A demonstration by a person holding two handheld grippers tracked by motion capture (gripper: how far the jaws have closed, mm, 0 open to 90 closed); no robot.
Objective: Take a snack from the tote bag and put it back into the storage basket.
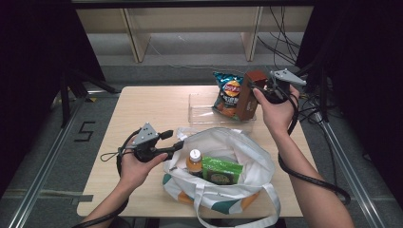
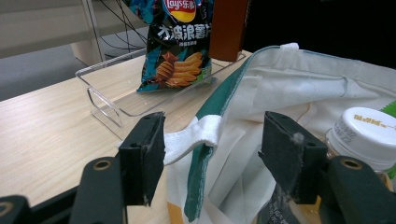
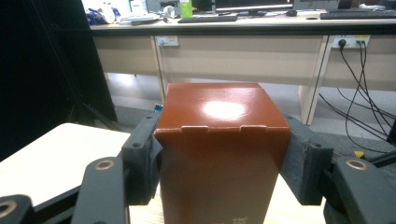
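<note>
Fingers (image 3: 299,168) tight on brown box (image 3: 219,154)

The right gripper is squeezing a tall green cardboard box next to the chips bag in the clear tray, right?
Almost. The right gripper is squeezing a tall cardboard box, but it is brown, not green, as the right gripper view shows plainly. It does stand next to the blue crinkly chips bag in the clear plastic tray, seen in the high view.

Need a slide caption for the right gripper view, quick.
Right gripper clamps the upright brown box between its black jaws, desks behind.
</note>
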